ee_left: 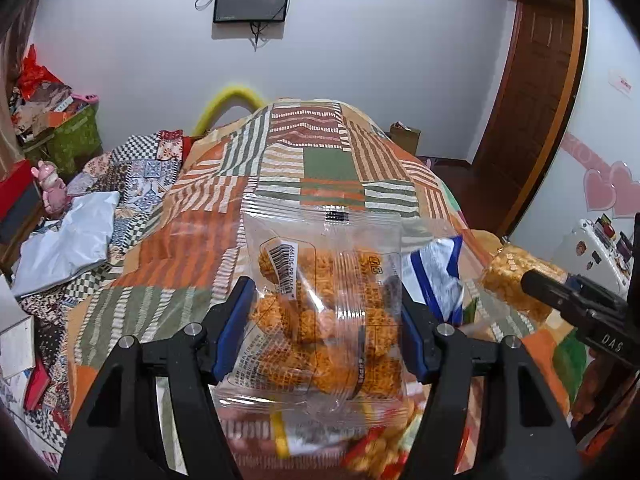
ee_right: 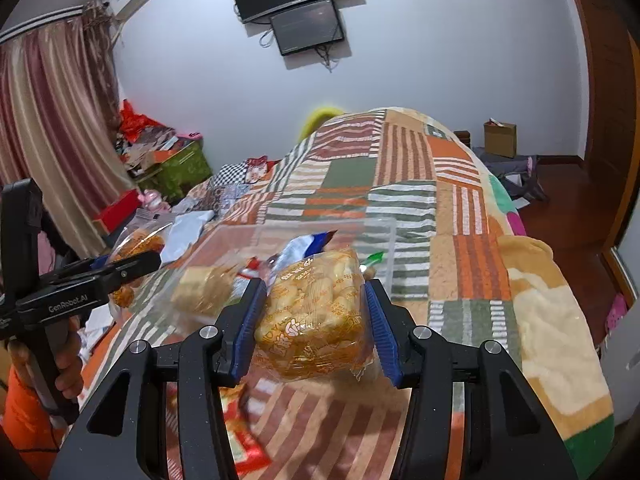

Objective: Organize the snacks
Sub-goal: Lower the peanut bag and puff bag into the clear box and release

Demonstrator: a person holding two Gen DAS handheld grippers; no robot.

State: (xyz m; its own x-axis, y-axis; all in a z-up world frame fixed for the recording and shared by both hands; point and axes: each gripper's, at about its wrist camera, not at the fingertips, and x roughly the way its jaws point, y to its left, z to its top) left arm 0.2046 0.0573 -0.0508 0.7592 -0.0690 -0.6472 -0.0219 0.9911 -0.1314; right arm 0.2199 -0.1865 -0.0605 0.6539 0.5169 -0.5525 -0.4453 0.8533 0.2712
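My left gripper (ee_left: 322, 284) is shut on a clear bag of orange crispy snack balls (ee_left: 320, 320) with a barcode, held above the patchwork blanket (ee_left: 320, 160). My right gripper (ee_right: 315, 286) is shut on a yellow-printed pack of pale puffed snacks (ee_right: 312, 328). In the left wrist view the right gripper (ee_left: 536, 284) shows at the right edge with its snack pack (ee_left: 512, 276). In the right wrist view the left gripper (ee_right: 148, 260) with its bag (ee_right: 138, 240) shows at the left, a hand on its handle. A clear plastic box (ee_right: 384, 226) lies on the bed just beyond the right gripper.
A blue-and-white packet (ee_right: 308, 246) and a pale pack (ee_right: 204, 290) lie in the clear box. A red packet (ee_right: 244, 444) lies on the blanket under the right gripper. Clothes and a grey bag (ee_left: 68, 244) crowd the bed's left side. The floor (ee_right: 572, 216) drops off at the right.
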